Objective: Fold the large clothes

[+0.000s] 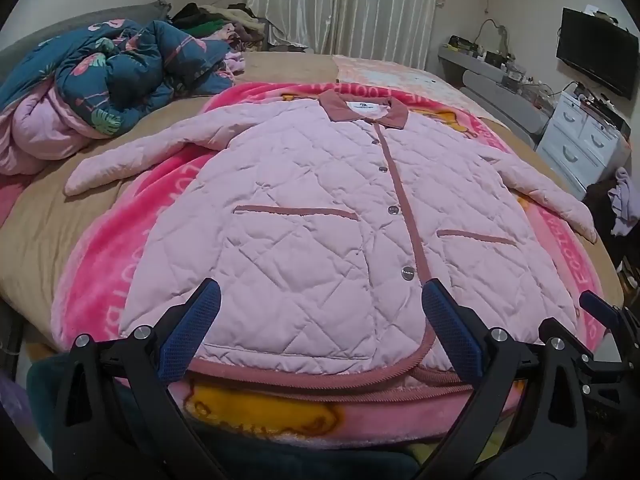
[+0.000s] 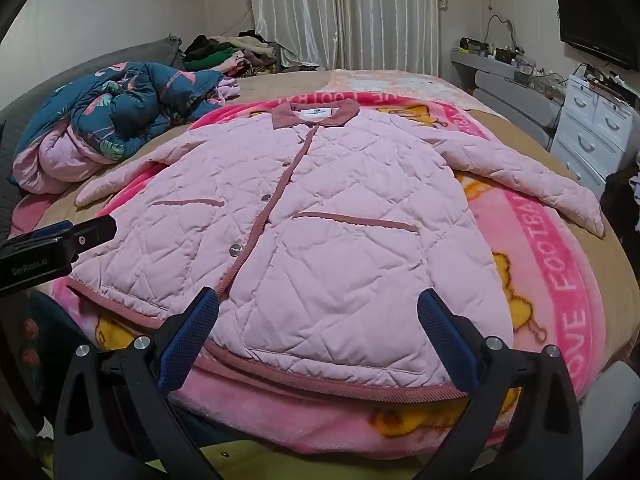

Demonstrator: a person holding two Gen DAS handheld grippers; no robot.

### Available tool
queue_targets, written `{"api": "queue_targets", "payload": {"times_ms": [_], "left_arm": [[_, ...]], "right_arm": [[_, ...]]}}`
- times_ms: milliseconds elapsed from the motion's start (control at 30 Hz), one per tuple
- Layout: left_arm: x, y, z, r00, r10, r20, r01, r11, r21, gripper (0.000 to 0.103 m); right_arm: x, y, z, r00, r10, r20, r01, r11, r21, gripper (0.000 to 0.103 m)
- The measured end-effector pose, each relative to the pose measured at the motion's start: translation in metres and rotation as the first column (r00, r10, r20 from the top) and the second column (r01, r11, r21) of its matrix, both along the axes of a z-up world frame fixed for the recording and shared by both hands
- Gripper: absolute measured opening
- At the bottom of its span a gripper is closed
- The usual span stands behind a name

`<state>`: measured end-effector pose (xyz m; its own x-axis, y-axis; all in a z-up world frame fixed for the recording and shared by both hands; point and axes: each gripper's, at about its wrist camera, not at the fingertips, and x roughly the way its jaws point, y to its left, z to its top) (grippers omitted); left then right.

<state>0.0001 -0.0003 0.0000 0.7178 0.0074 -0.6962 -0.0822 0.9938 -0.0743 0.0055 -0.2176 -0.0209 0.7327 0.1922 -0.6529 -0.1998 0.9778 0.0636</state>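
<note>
A pale pink quilted jacket (image 1: 304, 216) (image 2: 320, 232) with a darker pink collar and trim lies flat, buttoned, front up, both sleeves spread out, on a bright pink blanket (image 1: 132, 248) (image 2: 556, 264). My left gripper (image 1: 320, 304) hovers open over the jacket's hem, left of the button line, with nothing between its blue pads. My right gripper (image 2: 318, 308) hovers open over the right half of the hem, also holding nothing. The right gripper's tip (image 1: 596, 308) shows at the right edge of the left wrist view; the left gripper's body (image 2: 60, 240) shows at the left of the right wrist view.
A crumpled teal floral duvet (image 1: 120, 76) (image 2: 120, 108) is heaped at the bed's far left, with piled clothes (image 1: 216, 20) behind it. Curtains (image 1: 344, 4) hang at the back. White drawers (image 1: 580, 136) (image 2: 596, 136) and a wall TV (image 1: 596, 56) stand beyond the bed's right edge.
</note>
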Motion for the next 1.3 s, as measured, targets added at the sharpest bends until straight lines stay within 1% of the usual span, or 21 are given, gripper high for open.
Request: {"api": "queue_targets", "payload": {"times_ms": [133, 433, 533, 1300], "left_arm": [[-0.0010, 0.0011, 0.0003, 1.000, -0.004, 0.006, 0.004, 1.000, -0.009, 0.094], [0.0002, 0.0004, -0.0001, 1.000, -0.001, 0.004, 0.001, 1.000, 0.000, 0.094], [-0.0005, -0.0080, 0.0035, 1.000, -0.001, 0.004, 0.001, 1.000, 0.000, 0.094], [-0.0008, -0.0024, 0.0058, 1.000, -0.003, 0.008, 0.003, 1.000, 0.002, 0.094]], "right_arm": [[-0.0001, 0.0004, 0.0011, 1.000, -0.002, 0.001, 0.002, 1.000, 0.000, 0.099], [0.0001, 0.0029, -0.0003, 1.000, 0.005, 0.000, -0.005, 1.000, -0.010, 0.099], [-0.0004, 0.0014, 0.0004, 1.000, 0.004, 0.000, -0.004, 1.000, -0.010, 0.099], [-0.0016, 0.0034, 0.0012, 1.000, 0.006, -0.002, -0.006, 1.000, -0.010, 0.099]]}}
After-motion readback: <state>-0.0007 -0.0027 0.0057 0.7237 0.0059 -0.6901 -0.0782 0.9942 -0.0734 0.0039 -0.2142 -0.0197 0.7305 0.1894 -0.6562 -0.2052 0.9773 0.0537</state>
